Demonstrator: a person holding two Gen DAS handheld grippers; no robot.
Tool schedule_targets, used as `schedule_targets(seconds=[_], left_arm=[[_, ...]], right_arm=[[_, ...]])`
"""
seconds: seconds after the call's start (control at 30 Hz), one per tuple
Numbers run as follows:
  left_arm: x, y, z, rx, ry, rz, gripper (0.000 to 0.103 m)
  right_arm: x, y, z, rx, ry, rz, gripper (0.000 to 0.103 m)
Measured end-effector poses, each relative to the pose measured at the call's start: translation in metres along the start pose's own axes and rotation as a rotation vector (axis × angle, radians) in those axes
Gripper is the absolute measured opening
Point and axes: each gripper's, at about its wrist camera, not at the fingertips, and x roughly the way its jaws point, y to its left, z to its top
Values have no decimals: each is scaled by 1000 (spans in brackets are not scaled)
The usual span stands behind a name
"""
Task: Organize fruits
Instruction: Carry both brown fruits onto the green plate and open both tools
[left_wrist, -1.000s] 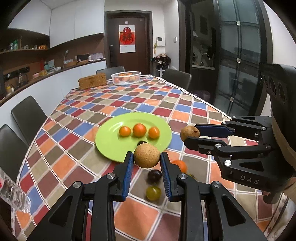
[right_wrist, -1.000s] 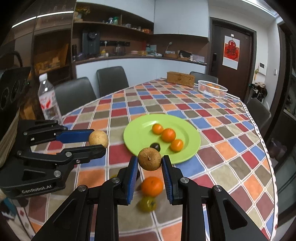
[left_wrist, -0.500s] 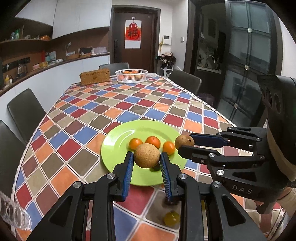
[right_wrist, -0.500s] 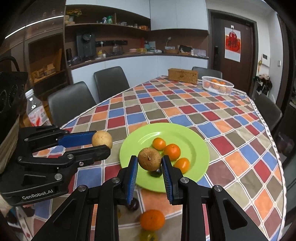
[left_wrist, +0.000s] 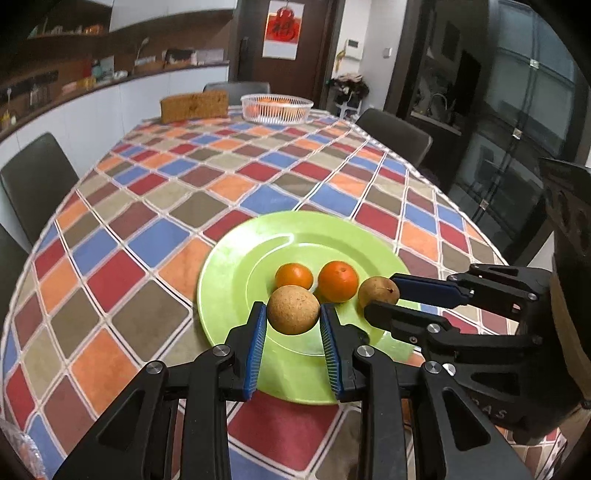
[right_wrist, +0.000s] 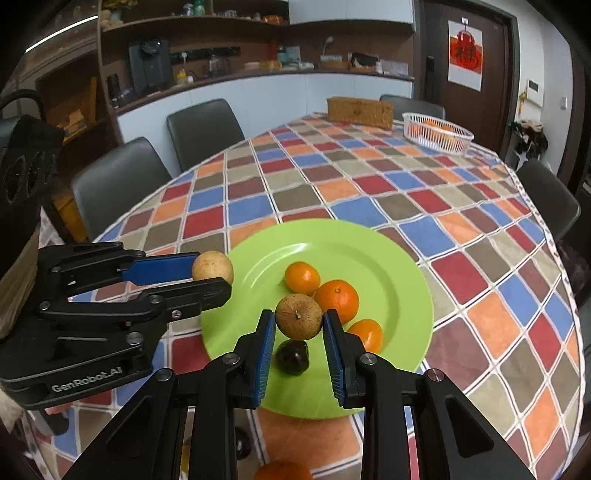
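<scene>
I see a long desk under a checked cloth of red, blue, orange and brown squares, with dark chairs around it. At the far end stand a woven brown box and a white wire basket holding orange fruit.

Near me sits a lime-green plate. In the right wrist view it carries three tangerines and one dark round fruit near its front rim. Another tangerine lies on the cloth before the plate.

My left hand-held gripper is clamped on a tan, speckled round fruit, held above the plate's near half. My right hand-held gripper is clamped on a brownish-green round fruit with a stem mark, held over the plate just above the dark fruit.

A second ago both held fruits hung short of the plate, above loose fruit on the cloth; now both are over the plate, which looks larger and closer. The grips are unchanged.
</scene>
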Motion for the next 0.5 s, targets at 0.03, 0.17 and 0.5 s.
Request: schedule_targets(seconds=[0.03,0.17,0.5], left_arm=[[4,2,0,-8,11,-3,29],[19,8,2,-36,39,-14,29],[10,4,2,-4,25,33,32]], right_arm=[[4,-1,0,4,9,0,28],[15,-5,0,17,34,-6,28],[17,-9,-3,41,41,-27,32]])
